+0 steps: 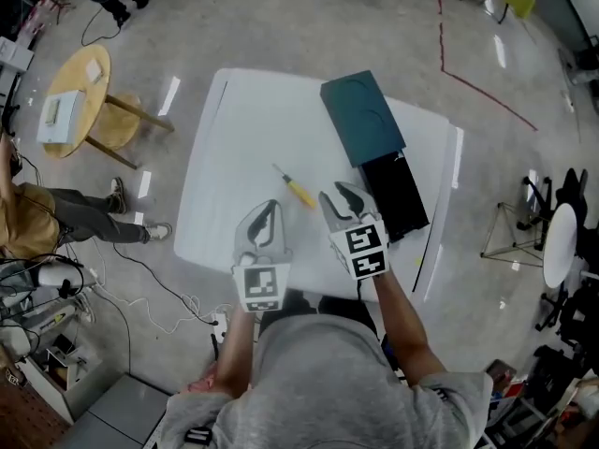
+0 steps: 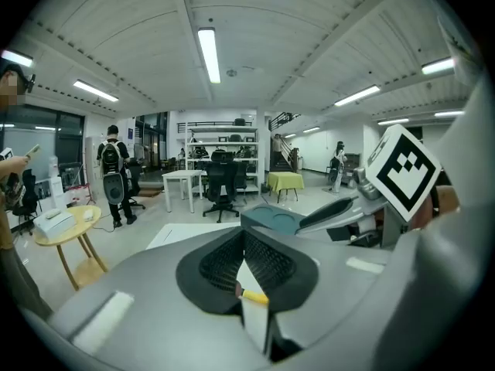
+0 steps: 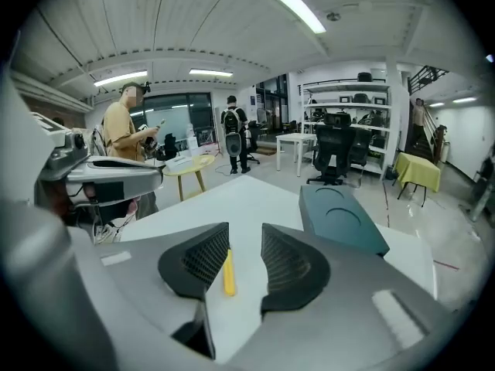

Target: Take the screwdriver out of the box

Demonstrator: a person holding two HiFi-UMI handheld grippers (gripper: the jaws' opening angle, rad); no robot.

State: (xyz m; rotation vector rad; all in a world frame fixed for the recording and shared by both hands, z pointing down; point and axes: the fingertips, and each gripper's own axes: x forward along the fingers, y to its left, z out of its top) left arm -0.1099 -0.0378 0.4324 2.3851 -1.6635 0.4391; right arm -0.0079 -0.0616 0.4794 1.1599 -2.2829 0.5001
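One black box [image 1: 398,193] stood open on the white table [image 1: 243,120], its interior too dark to read, with the teal lid [image 1: 363,118] at its far end. The screwdriver [image 1: 298,189] lay outside on the table. The left gripper [image 1: 270,208] was clenched and empty; the right gripper [image 1: 339,193] was released.

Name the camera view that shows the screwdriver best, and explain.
Head view: the whole screwdriver, shaft and yellow handle, lies on the white table. Both gripper views show only part of the yellow handle.

Smooth, matt white desk [image 1: 243,129]. Just ahead of the right claw [image 1: 334,195] lies a screwdriver [image 1: 298,189]: glossy yellow plastic handle, thin metal shaft. Further ahead, a matt teal box lid [image 1: 363,118]. Right and left claw [image 1: 270,209] are matt grey plastic with ribbed black pads [image 3: 288,265]. Glossy floor [image 1: 281,26].
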